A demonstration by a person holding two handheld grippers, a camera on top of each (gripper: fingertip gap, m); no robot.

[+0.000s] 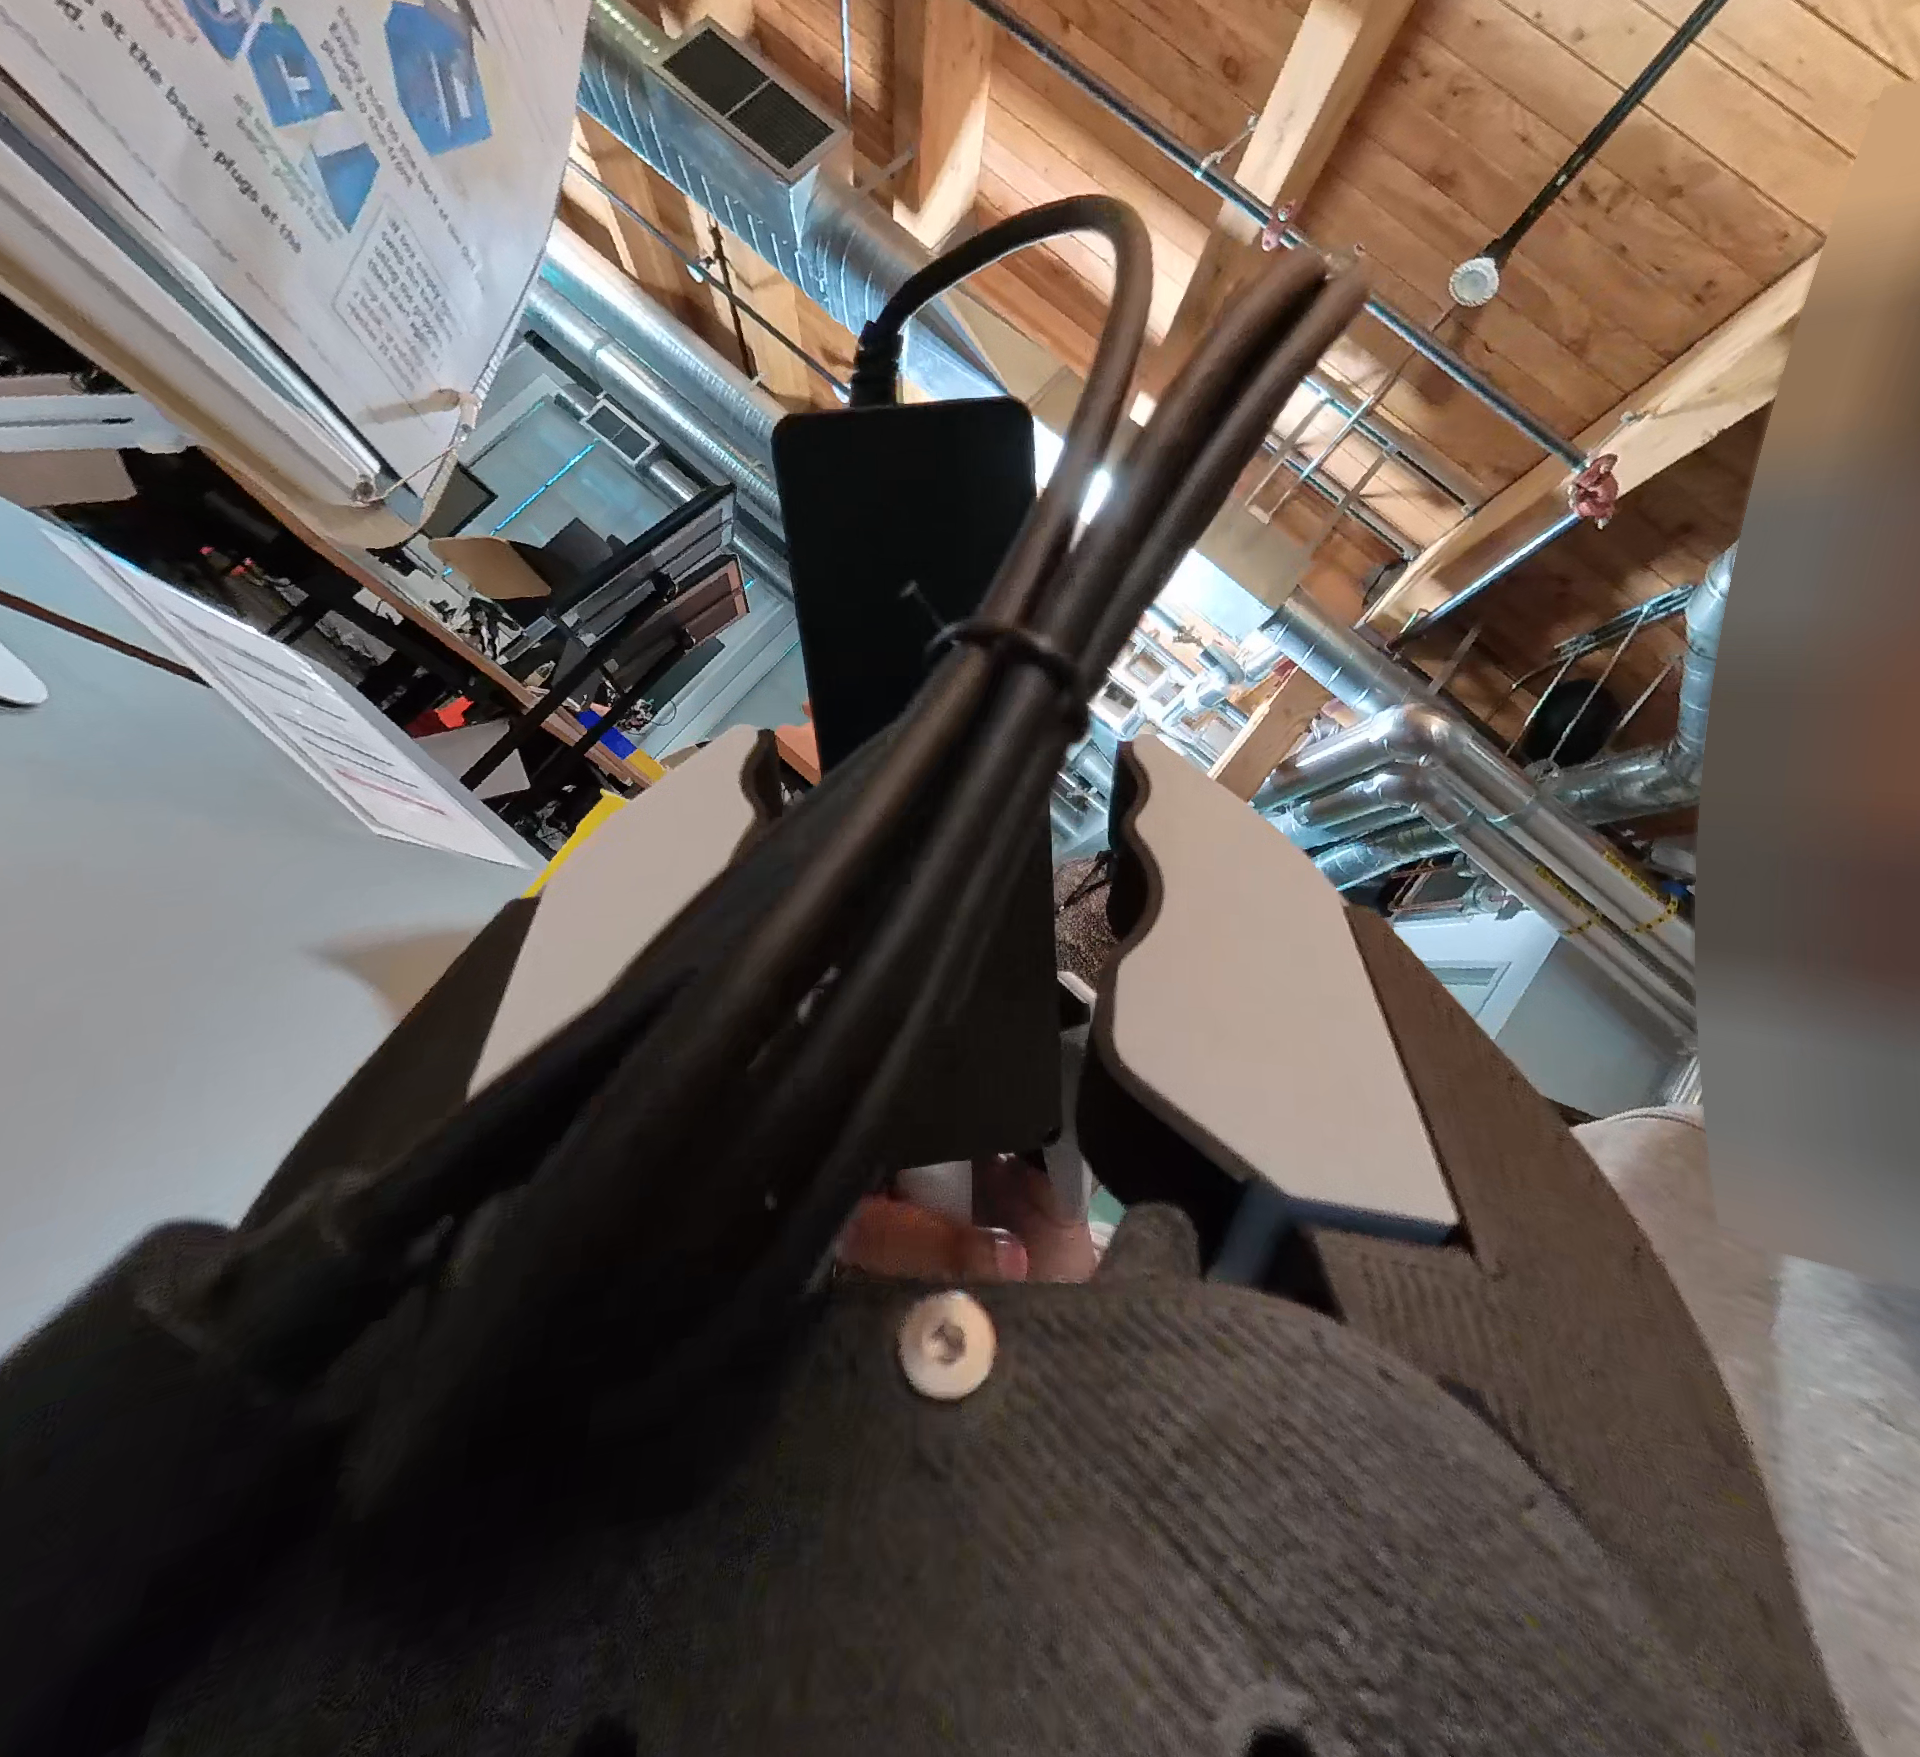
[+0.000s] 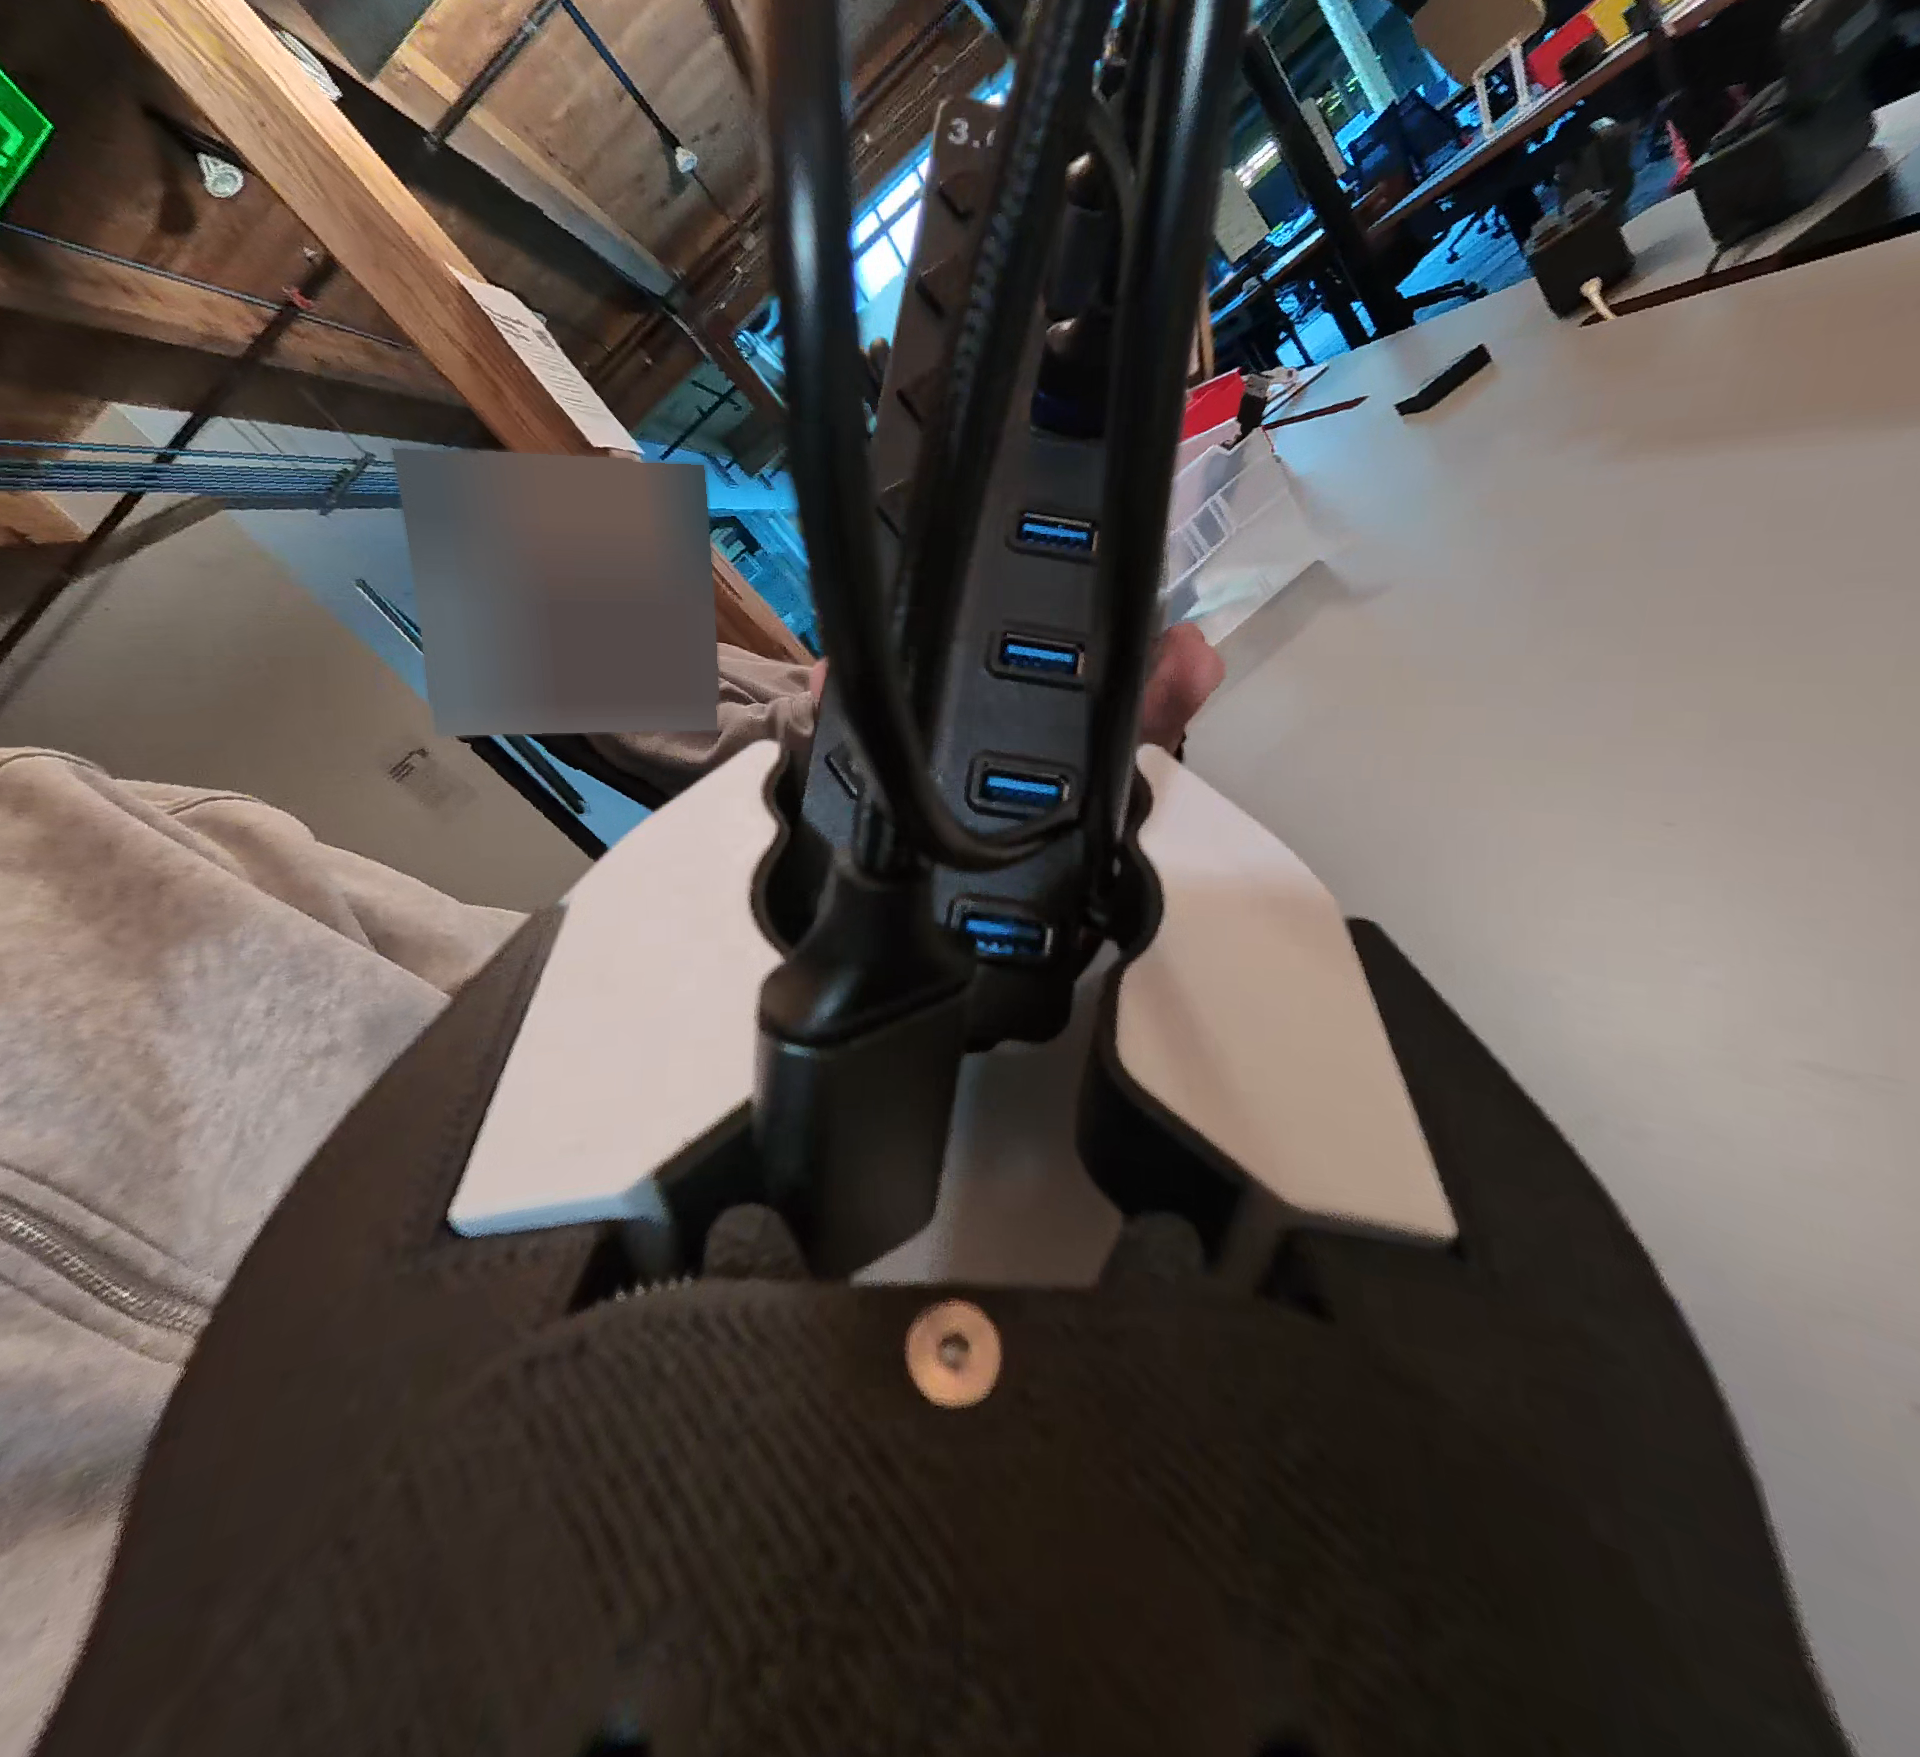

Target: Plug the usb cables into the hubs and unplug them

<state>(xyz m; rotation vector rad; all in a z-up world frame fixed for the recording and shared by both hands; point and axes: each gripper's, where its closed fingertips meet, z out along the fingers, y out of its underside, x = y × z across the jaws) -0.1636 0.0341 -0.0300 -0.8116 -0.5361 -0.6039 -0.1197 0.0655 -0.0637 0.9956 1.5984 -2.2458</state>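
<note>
Black hub (image 2: 1023,668) clamped in upturned right tool (image 2: 951,860); left tool (image 1: 940,834) grips bundled cables (image 1: 997,668).

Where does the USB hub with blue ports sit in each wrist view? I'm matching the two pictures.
Left wrist view: not visible; a black power brick and bundled cables fill the centre.
Right wrist view: centre, USB hub between the right gripper fingers.
Shared landmark: wooden ceiling beams.

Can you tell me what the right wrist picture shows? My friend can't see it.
The right gripper is shut on a dark USB hub with blue ports, pointing up. Black cables dangle in front of it, above a white table.
</note>
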